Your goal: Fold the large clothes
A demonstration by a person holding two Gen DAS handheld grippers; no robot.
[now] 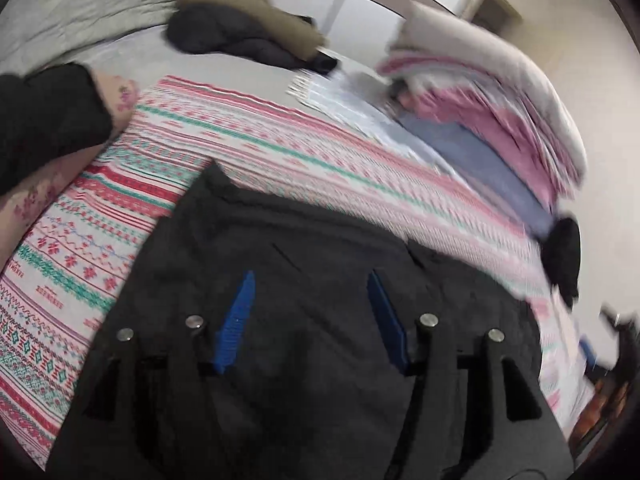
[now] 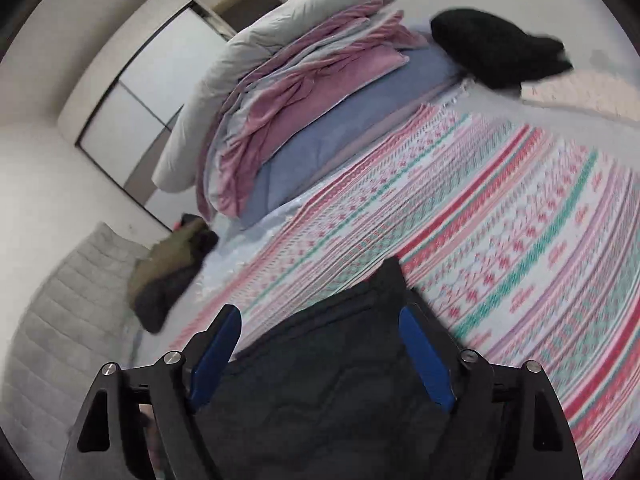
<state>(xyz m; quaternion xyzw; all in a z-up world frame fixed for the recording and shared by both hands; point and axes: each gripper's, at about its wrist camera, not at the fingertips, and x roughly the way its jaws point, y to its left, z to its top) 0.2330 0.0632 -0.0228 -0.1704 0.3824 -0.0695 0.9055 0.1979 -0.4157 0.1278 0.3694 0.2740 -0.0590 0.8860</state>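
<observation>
A large black quilted garment (image 1: 320,264) lies on a bed covered by a red, pink and teal patterned spread (image 1: 120,216). My left gripper (image 1: 312,280) hovers over it with its blue-padded jaws wide apart and nothing between them. In the right wrist view the same black garment (image 2: 328,380) fills the lower middle, one corner pointing up onto the spread (image 2: 500,240). My right gripper (image 2: 320,316) is open above it, jaws apart on either side of the cloth.
A stack of folded grey, pink and blue bedding (image 2: 288,112) sits at the head of the bed. A dark jacket with an olive hood (image 1: 248,28) lies beyond. Another black item (image 2: 496,48) rests near the bedding. A white wardrobe (image 2: 132,92) stands behind.
</observation>
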